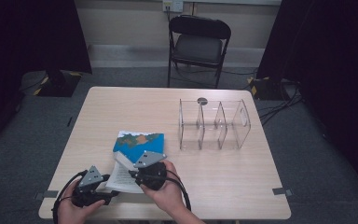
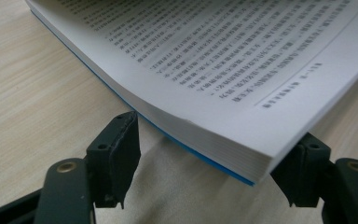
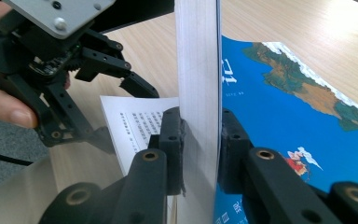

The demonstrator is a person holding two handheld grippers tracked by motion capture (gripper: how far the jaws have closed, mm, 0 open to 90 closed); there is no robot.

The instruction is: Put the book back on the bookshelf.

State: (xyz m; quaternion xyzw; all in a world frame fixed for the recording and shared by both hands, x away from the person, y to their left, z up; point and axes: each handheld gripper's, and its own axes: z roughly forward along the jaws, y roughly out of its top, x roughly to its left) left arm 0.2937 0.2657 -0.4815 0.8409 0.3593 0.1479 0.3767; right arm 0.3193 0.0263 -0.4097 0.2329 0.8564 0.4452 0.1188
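Note:
A paperback with a blue map cover [image 1: 137, 142] lies open on the wooden table [image 1: 223, 177]. My right gripper [image 1: 131, 171] is shut on a thick block of its pages [image 3: 198, 70], holding it on edge, with the blue cover [image 3: 284, 107] on the block's far side. The printed lower pages [image 2: 223, 60] lie flat. My left gripper [image 2: 209, 168] stands open at their near corner. That corner sits between the jaws, and the left finger [image 2: 116, 154] is clear of the paper. The right gripper view shows a left gripper finger [image 3: 137, 86] by the white page.
A clear acrylic organiser [image 1: 214, 123] with three compartments stands at the back right of the table, a small dark disc [image 1: 202, 101] behind it. A black folding chair [image 1: 198, 44] stands beyond the far edge. Both hands work near the front edge [image 1: 168, 217].

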